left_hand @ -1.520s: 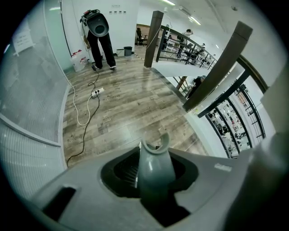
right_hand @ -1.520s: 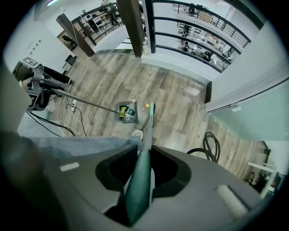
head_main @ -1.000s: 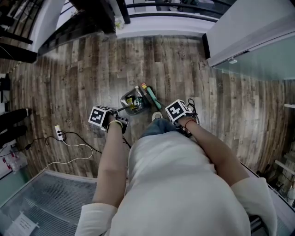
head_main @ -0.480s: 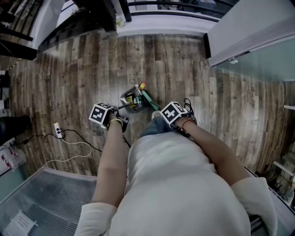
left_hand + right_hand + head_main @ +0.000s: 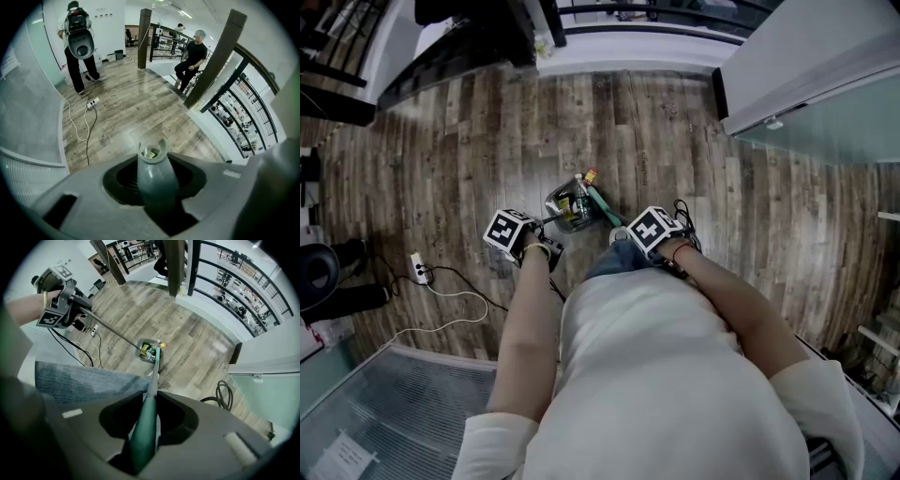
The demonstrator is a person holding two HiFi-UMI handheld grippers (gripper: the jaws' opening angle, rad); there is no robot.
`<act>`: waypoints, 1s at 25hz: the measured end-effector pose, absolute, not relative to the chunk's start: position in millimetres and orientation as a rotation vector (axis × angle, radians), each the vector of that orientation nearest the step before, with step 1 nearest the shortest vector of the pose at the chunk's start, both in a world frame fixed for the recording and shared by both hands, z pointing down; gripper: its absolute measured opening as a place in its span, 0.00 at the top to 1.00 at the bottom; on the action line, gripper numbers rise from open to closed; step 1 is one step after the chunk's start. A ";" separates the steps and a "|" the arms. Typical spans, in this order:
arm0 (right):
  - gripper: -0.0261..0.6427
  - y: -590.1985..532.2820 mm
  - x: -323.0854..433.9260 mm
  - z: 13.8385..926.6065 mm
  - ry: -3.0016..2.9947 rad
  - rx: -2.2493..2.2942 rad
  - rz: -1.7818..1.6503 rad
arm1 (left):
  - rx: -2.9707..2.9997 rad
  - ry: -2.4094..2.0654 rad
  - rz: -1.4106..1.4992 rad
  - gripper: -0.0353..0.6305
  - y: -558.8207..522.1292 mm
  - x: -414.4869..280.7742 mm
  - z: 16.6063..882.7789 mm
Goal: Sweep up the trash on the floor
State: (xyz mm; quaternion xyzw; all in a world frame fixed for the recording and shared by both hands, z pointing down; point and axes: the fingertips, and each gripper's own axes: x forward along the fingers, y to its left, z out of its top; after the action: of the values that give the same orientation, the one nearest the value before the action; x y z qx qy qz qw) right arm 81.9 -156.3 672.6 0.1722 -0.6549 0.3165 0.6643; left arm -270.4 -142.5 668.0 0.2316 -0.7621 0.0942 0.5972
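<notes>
In the head view a grey dustpan (image 5: 565,208) lies on the wood floor ahead of me, holding a plastic bottle and other trash. My left gripper (image 5: 525,241) is shut on the dustpan's long grey handle (image 5: 153,176), which runs out between the jaws. A green broom (image 5: 602,202) rests against the pan's right side. My right gripper (image 5: 654,234) is shut on the green broom handle (image 5: 144,427). The right gripper view shows the dustpan (image 5: 148,351) at the end of the handle and the left gripper (image 5: 61,303) up at the left.
A power strip with a white cable (image 5: 418,270) lies on the floor at the left. A person with a backpack (image 5: 78,40) stands by it; another person (image 5: 191,58) sits near the railing. A coiled hose (image 5: 224,393) lies at the right. Metal grating (image 5: 394,412) is behind me.
My right gripper and the broom have shifted a little left, up against the dustpan. The left gripper has barely moved. The person at the left edge has moved.
</notes>
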 end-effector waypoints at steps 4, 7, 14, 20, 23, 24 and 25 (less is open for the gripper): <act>0.82 -158.0 84.8 671.9 -1.483 0.402 0.751 | 0.557 -1.762 0.285 0.78 -141.6 -269.8 667.5; 0.82 -162.0 91.2 670.1 -1.475 0.453 0.795 | 0.551 -1.763 0.307 0.79 -139.8 -271.1 667.0; 0.82 -169.4 95.8 667.1 -1.476 0.533 0.852 | 0.587 -1.786 0.369 0.82 -140.7 -276.6 666.9; 0.82 -177.4 97.1 658.2 -1.467 0.573 0.920 | 0.558 -1.757 0.349 0.82 -148.7 -269.3 669.2; 0.82 -181.8 98.5 656.3 -1.457 0.594 0.942 | 0.553 -1.755 0.340 0.82 -151.8 -267.2 671.2; 0.82 -184.4 99.3 656.2 -1.454 0.602 0.942 | 0.554 -1.762 0.339 0.82 -153.4 -267.3 671.2; 0.82 -187.7 100.1 656.2 -1.452 0.610 0.937 | 0.553 -1.768 0.336 0.82 -154.8 -267.1 671.3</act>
State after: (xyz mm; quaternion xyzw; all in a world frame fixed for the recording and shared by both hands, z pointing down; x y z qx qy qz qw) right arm 100.1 -187.7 656.2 0.2640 -0.6287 0.4054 0.6088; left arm -267.1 -154.8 671.3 0.2374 -0.7591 0.1441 0.5888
